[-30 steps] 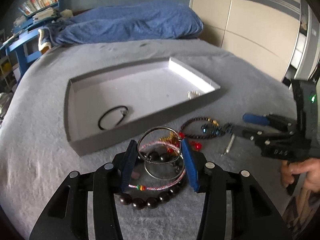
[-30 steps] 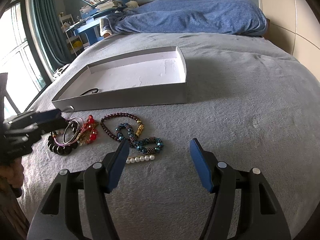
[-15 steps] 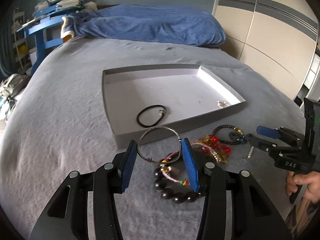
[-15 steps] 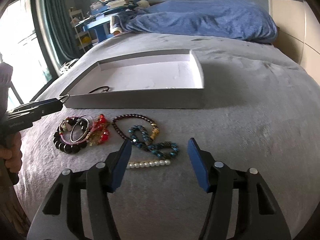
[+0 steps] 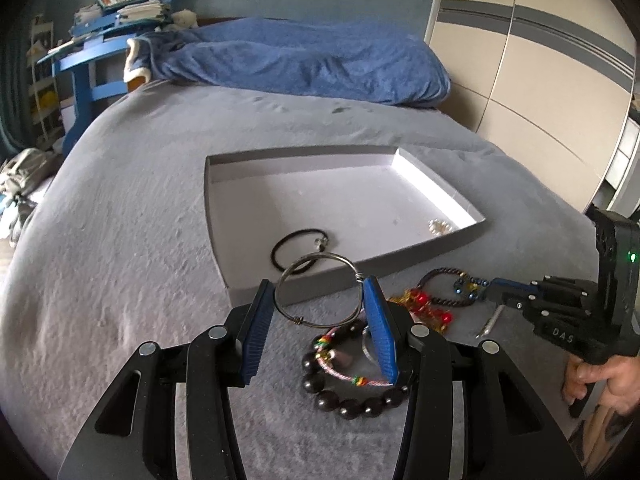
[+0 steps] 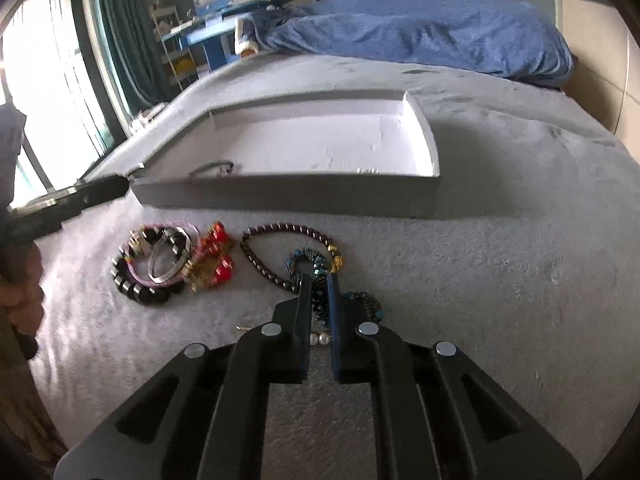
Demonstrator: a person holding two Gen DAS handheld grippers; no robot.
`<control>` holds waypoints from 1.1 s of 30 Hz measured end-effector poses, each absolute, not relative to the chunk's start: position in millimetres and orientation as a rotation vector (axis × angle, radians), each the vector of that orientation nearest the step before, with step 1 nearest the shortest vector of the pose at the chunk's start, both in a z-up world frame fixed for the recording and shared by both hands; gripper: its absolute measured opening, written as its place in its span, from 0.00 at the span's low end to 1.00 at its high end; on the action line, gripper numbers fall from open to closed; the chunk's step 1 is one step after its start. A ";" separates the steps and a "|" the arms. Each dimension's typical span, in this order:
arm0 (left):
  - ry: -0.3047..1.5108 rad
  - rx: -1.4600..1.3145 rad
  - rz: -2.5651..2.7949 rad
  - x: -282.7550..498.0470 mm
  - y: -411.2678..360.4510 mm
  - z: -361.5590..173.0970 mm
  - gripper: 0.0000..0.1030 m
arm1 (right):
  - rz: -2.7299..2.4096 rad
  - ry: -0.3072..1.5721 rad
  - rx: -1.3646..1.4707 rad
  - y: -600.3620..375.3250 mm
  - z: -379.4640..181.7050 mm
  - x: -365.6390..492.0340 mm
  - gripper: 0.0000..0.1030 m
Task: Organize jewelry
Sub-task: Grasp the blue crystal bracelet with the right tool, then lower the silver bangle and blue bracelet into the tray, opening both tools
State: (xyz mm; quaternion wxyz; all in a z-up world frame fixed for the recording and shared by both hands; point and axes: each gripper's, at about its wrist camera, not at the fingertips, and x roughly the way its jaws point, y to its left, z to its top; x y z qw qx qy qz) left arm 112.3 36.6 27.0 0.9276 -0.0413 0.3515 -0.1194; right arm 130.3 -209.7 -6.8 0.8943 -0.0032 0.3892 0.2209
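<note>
My left gripper [image 5: 320, 296] is shut on a thin silver wire bangle [image 5: 318, 292] and holds it above the bed, just before the grey tray [image 5: 352, 270]. The tray holds a black hair tie [image 5: 298, 246] and a small pearl piece [image 5: 440, 227]. My right gripper [image 6: 319, 284] is shut on the blue beaded bracelet [image 6: 308, 260] lying on the bed. Beside it lie a dark purple bead bracelet [image 6: 276, 250], a red and gold piece [image 6: 214, 254], a black bead bracelet [image 6: 144, 288] with a pink cord, and a pearl strand [image 6: 320, 338].
The grey bed cover [image 5: 120, 240] carries everything. A blue duvet [image 5: 300, 60] lies at the far end. A blue desk with books [image 5: 100, 40] stands at the back left, a wardrobe [image 5: 540, 80] to the right, a window [image 6: 40, 100] to the left.
My left gripper has lifted the silver bangle off the pile and carried it toward the tray's near wall. My right gripper has moved forward and closed on the blue beaded bracelet.
</note>
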 end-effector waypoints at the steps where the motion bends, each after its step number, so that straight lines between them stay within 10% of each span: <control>1: 0.714 -0.089 -0.250 112.0 35.6 30.4 0.46 | 0.470 0.793 0.022 -212.8 -0.3 130.4 0.07; 33: 0.757 -0.017 -0.230 189.8 20.9 43.5 0.46 | 0.544 0.671 0.054 -167.9 81.2 203.2 0.07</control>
